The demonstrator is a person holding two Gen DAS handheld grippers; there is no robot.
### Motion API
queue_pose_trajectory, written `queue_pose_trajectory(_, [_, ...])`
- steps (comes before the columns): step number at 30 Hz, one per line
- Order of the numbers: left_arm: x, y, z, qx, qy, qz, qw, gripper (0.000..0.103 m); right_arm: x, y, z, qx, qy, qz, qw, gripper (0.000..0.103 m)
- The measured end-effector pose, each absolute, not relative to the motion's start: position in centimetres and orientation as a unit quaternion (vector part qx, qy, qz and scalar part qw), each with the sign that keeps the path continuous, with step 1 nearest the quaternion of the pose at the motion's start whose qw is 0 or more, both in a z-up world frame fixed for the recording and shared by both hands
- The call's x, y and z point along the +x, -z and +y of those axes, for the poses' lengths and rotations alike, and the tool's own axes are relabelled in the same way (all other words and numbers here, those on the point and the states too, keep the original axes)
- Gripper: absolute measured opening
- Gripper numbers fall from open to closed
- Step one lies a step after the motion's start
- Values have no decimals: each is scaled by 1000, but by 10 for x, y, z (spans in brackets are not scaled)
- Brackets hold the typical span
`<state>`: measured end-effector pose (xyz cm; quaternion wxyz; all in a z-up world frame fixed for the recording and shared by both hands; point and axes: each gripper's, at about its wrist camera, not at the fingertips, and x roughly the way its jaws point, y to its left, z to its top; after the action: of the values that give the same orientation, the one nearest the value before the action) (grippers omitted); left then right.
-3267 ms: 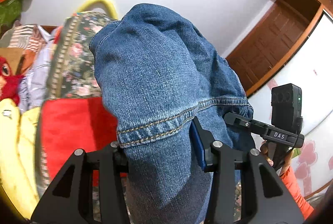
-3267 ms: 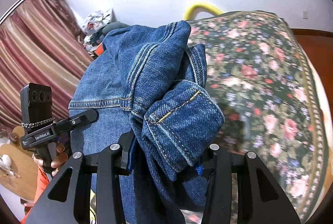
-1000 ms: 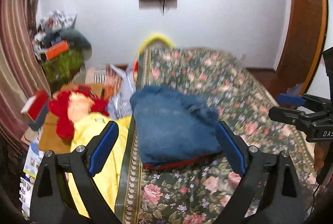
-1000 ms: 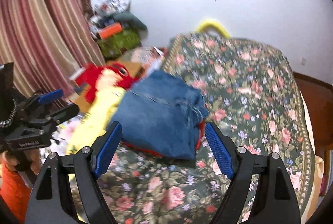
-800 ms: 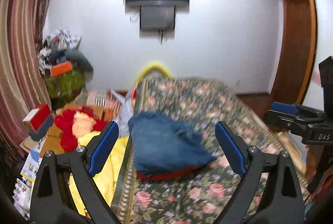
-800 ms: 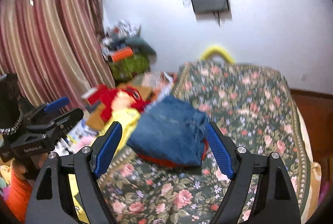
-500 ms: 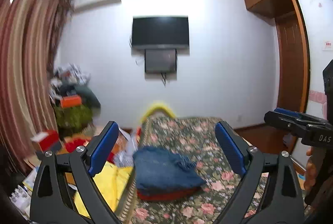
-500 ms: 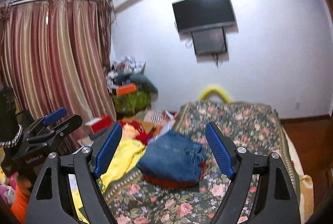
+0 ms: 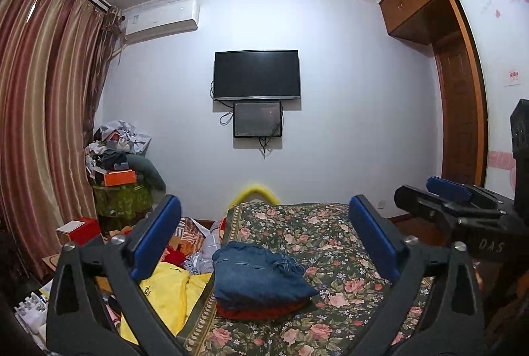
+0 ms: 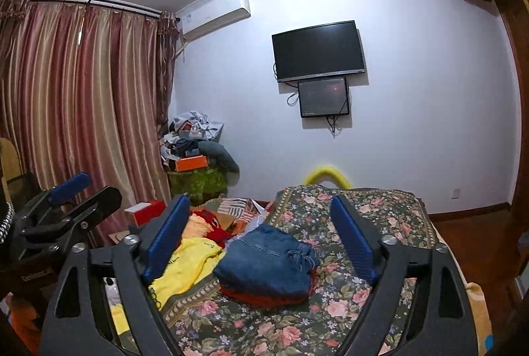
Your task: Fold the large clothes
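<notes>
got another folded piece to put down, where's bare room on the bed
Free: the floral bedspread right of the folded jeans, out to its right border, and the stretch beyond them toward the yellow headboard. The near strip below them is bare too. Crowded: the left edge, where the yellow cloth and a red plush toy pile beside the bed.

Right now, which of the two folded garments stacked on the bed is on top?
The folded blue jeans are on top; the red garment shows only as an edge beneath them on the floral bedspread.
</notes>
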<state>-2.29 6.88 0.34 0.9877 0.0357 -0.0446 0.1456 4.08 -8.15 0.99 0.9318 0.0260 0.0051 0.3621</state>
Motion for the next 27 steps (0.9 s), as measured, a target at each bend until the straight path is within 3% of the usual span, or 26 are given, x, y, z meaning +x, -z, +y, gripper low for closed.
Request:
queue_pose_trajectory(5, [-21, -1, 70, 26, -147, -40, 988, 103, 41, -9, -84, 25, -344, 2, 938, 103])
queue_pose_trajectory(27, [-12, 13, 83, -11, -152, -13, 988, 103, 41, 0, -91, 20, -337, 21, 941, 103])
